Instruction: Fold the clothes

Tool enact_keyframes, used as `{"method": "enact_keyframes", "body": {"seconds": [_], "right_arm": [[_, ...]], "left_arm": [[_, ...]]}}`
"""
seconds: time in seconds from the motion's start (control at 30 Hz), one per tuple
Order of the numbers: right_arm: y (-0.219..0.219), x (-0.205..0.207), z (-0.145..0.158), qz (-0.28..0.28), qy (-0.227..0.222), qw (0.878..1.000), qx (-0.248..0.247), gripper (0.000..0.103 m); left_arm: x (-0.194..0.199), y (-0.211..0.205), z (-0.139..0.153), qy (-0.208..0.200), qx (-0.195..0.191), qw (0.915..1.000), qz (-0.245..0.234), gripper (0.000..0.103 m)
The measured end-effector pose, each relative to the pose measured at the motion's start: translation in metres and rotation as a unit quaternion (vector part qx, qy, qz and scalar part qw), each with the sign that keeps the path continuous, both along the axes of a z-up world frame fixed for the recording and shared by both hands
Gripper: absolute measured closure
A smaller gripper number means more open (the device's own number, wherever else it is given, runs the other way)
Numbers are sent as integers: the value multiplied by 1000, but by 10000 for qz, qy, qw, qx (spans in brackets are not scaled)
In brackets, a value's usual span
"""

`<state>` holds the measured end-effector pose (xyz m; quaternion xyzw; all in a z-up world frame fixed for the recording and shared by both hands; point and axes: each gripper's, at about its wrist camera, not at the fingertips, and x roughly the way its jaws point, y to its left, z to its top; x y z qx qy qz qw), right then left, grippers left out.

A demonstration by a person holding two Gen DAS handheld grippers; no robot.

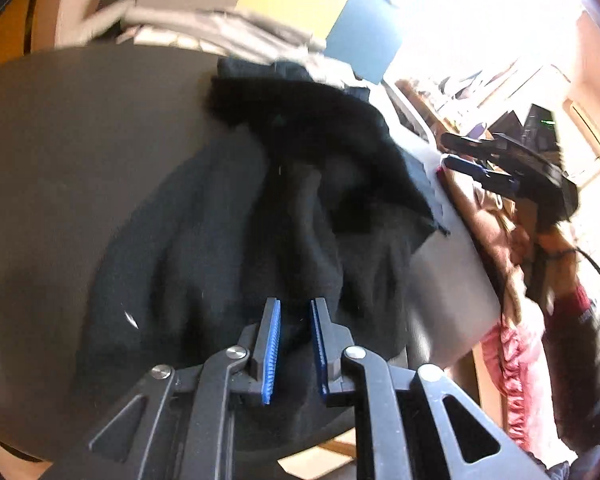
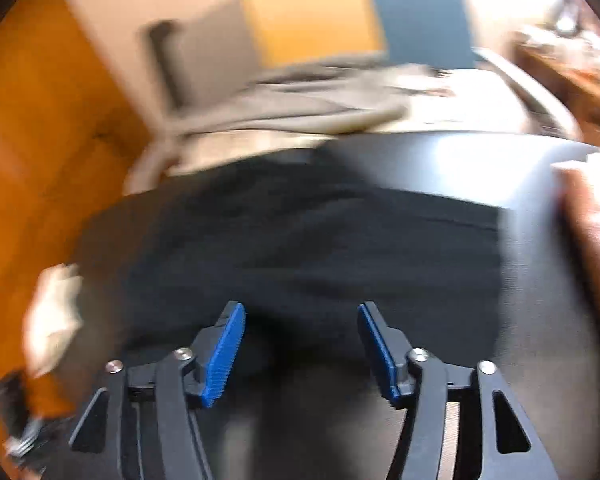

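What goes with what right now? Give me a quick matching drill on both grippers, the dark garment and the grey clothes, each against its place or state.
Things
1. left gripper
2. right gripper
3. dark garment
4. grey clothes

Places or states
A. piled at the far edge of the table
B. jaws wide apart, nothing between them
C. lying rumpled on the dark tabletop
D. jaws a narrow gap apart, over the garment's near edge

Pairs: 1-D, 2-B, 3-C, 4-A
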<state>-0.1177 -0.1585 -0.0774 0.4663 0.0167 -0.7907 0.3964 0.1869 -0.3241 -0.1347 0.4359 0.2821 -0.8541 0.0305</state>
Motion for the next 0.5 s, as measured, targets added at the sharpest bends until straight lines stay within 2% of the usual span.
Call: {"method": "enact_keyframes", "body": {"seconds": [0.03, 0.17, 0.23, 0.27, 0.3, 0.33, 0.37, 0.5], "right_arm": [[-7, 13, 3, 203, 24, 9998, -81, 27], [-40, 59, -10, 590, 447, 9968, 292, 26], [-57, 82, -16, 783, 658, 9936, 479, 26], [-63, 92, -21, 858, 750, 9916, 603, 30], [-66, 98, -28, 894, 817, 9895, 789, 49], [-70, 104, -35, 930, 884, 9869, 974, 61], [-70, 108, -41, 915, 918, 9856, 1088, 81], [-42, 113, -52, 432, 819, 9908, 988, 91]], "left_arm": [[-2, -2, -1, -24, -23, 10000, 48, 85], [-2, -11, -14, -277, -32, 9992, 292, 84], [5, -15, -25, -373, 151, 9986, 357, 84], [9, -15, -30, -358, 245, 9982, 422, 84], [13, -16, -34, -343, 340, 9977, 486, 83], [17, -18, -38, -322, 444, 9969, 556, 83], [19, -20, -40, -285, 576, 9959, 643, 82], [28, -27, -48, -167, 982, 9909, 910, 80]]}}
